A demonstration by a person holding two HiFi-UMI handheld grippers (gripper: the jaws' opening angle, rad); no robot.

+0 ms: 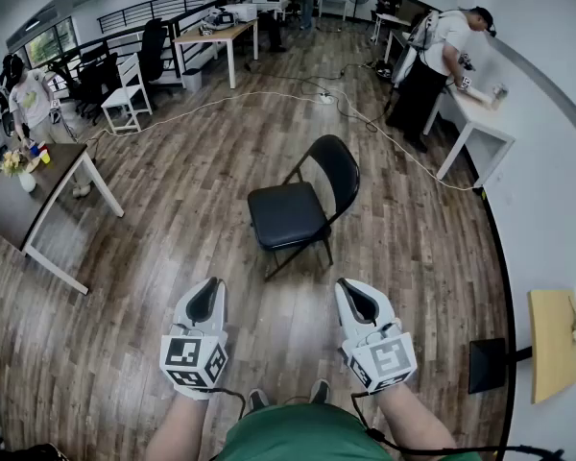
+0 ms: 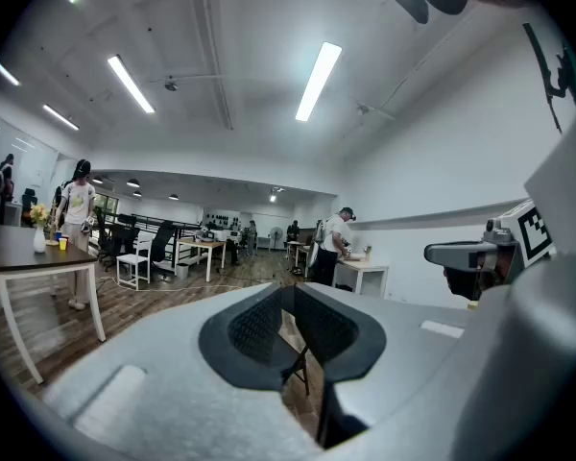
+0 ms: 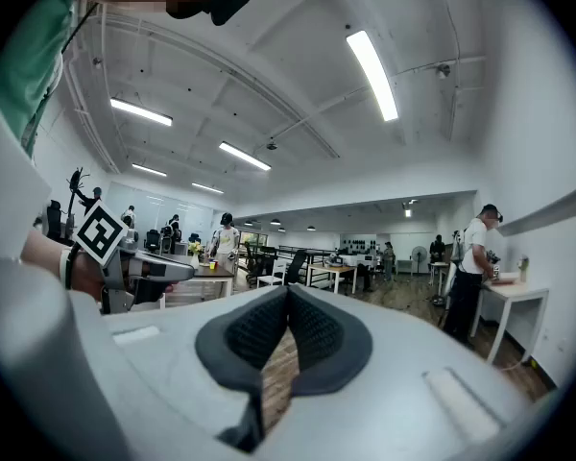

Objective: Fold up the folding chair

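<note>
At the far left a dark table (image 1: 19, 209) carries a small vase of flowers (image 1: 15, 166), and a person (image 1: 29, 99) stands behind it. Beyond, a white chair (image 1: 127, 92) sits near black office chairs. In the foreground the left gripper (image 1: 206, 286) is held low over the wood floor (image 1: 154, 257), roughly level; its own view shows the jaws closed together at the tips with nothing gripped, only a thin slit below them. The folding chair (image 1: 298, 209) stands unfolded in the middle of the floor, ahead of both grippers and well apart from them, its black seat towards the person and its backrest on the far right side; neither gripper touches it. A pale cable (image 1: 269, 94) trails across the floor behind it. The right gripper (image 1: 352, 286) hangs beside the left, level, its jaws clenched on nothing. Further right a second person (image 1: 442, 56) leans over a white desk (image 1: 480, 128) against the wall, and a yellow board (image 1: 554, 344) shows at the right edge.
</note>
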